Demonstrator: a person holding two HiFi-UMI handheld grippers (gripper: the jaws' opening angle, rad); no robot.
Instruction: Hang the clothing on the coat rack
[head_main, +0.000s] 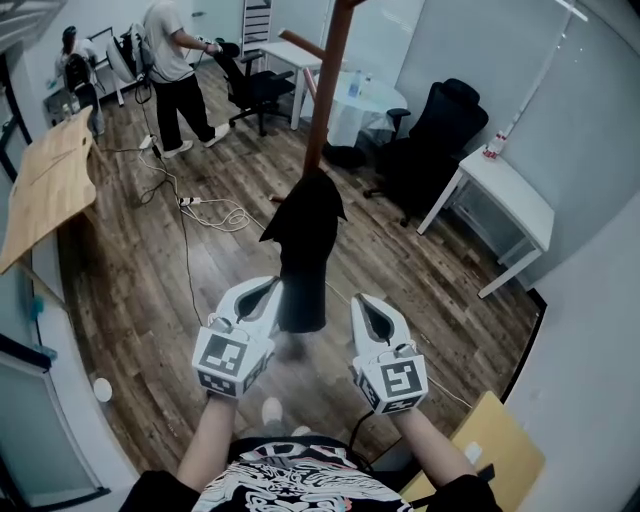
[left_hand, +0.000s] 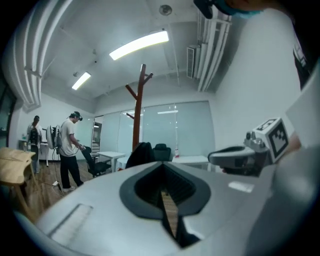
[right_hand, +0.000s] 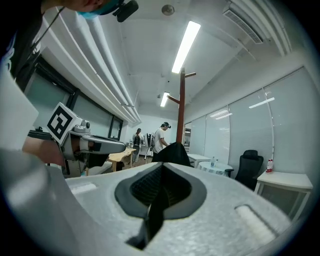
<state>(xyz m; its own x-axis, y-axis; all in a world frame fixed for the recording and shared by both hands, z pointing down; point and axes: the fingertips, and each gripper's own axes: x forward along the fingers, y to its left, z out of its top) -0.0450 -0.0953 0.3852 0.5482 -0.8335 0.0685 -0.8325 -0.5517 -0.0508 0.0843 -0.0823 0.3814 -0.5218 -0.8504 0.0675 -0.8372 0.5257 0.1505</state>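
In the head view, one black garment (head_main: 305, 240) hangs on the single coat rack (head_main: 325, 90). Of the two grippers, the left gripper (head_main: 268, 298) sits just beside its hem and the right gripper (head_main: 368, 308) stands apart. Pulling the left one away carelessly could snag the cloth and drag it off, I'd judge. Two people (head_main: 175, 70) stand far behind. The left gripper view shows those jaws pressed together on nothing, and the right gripper view shows the same, with the garment (right_hand: 172, 150) well ahead.
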